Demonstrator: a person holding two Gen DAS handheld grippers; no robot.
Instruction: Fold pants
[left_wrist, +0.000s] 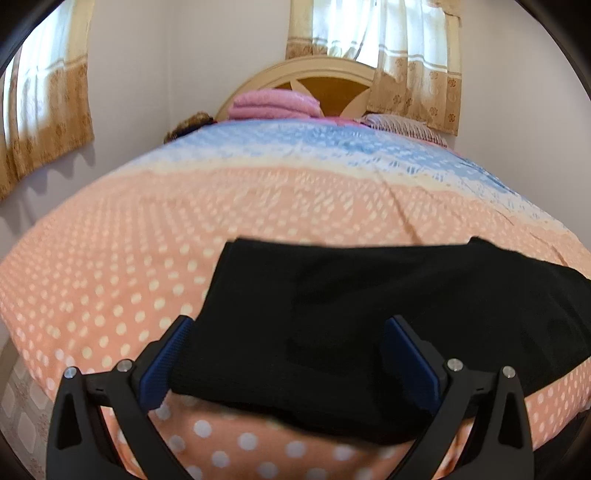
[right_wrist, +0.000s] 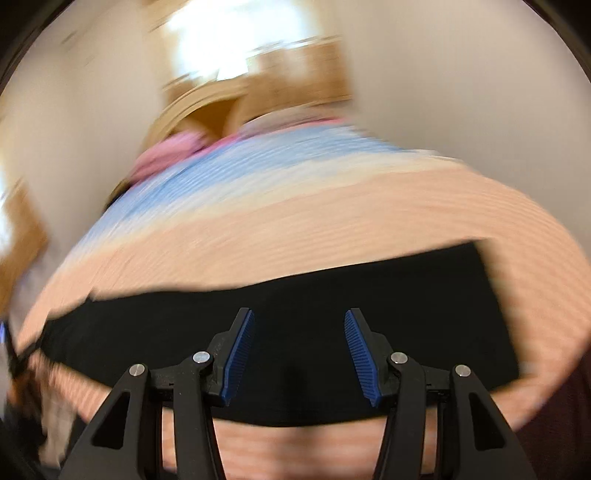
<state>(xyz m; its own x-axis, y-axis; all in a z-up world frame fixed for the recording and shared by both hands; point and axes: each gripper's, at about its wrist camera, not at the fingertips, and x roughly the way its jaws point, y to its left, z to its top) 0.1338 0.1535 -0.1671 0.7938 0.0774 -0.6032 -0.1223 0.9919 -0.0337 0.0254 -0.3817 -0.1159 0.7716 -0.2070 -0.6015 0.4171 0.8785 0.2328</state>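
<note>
Black pants lie folded on the bed — both the left hand-held gripper and the right hand-held gripper are spread wide, holding nothing.

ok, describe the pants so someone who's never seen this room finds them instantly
Start at the bed with the round cream headboard; its cover runs from a blue band at the head to peach with white dots at the foot. The pants lie flat on the peach part at the near edge, between the open left tongs. They are the only plain black item; the other folded cloth is pink, by the headboard.
</note>
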